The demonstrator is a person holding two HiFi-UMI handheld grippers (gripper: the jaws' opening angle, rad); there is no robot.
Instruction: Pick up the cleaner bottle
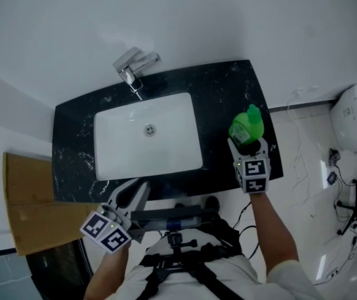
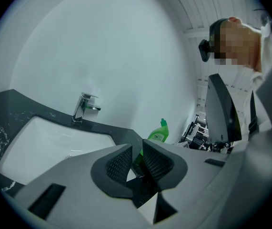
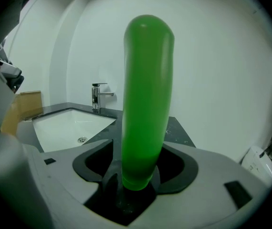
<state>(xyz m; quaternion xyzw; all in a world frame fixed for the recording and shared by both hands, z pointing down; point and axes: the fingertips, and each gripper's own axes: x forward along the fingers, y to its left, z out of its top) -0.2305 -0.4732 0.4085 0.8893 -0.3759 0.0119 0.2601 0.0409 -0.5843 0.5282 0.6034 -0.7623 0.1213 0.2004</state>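
Observation:
The green cleaner bottle (image 1: 247,125) stands upright over the right end of the black marble counter (image 1: 222,86), with my right gripper (image 1: 249,145) shut on its body. In the right gripper view the bottle (image 3: 145,99) fills the middle, pinched between both jaws of that gripper (image 3: 140,165). My left gripper (image 1: 130,197) hangs in front of the counter's near edge, below the basin, shut with nothing in it. In the left gripper view its jaws (image 2: 136,162) nearly touch, and the bottle (image 2: 158,133) shows small beyond them.
A white basin (image 1: 147,136) is sunk into the counter, with a chrome faucet (image 1: 134,67) behind it. A cardboard sheet (image 1: 28,199) leans at the left. A white fixture (image 1: 354,119) and loose cables (image 1: 303,161) lie on the floor at the right.

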